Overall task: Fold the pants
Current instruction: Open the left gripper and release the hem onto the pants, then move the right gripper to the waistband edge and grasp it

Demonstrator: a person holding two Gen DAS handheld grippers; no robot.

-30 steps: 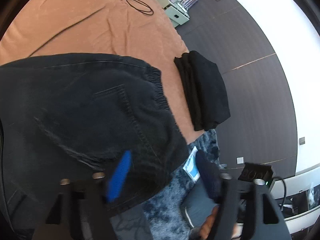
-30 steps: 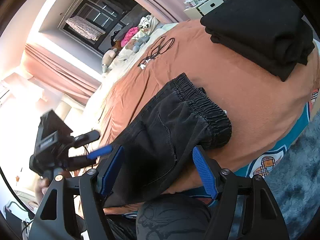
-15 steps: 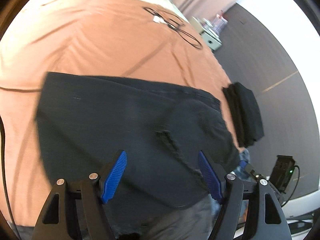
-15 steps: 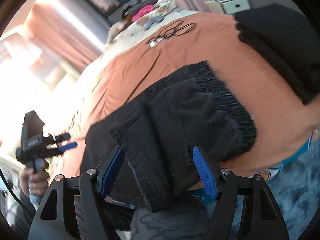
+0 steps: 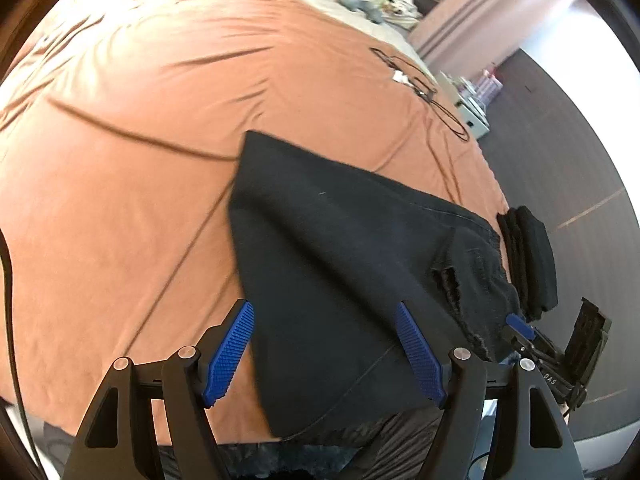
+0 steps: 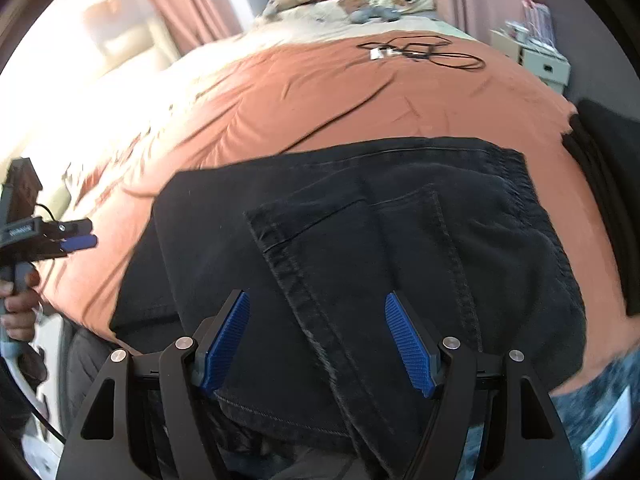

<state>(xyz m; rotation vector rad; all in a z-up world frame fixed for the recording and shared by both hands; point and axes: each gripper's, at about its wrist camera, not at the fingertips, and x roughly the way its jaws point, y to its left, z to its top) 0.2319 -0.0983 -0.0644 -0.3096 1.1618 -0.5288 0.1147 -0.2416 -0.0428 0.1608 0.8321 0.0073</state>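
The dark pants (image 6: 360,248) lie folded on my bed's orange cover (image 5: 120,160). My right tool (image 6: 318,340) hovers wide and empty over them; my left tool (image 5: 326,354), also wide, straddles their near edge.

Home bedroom: bed (image 6: 320,92), curtains (image 6: 180,4)
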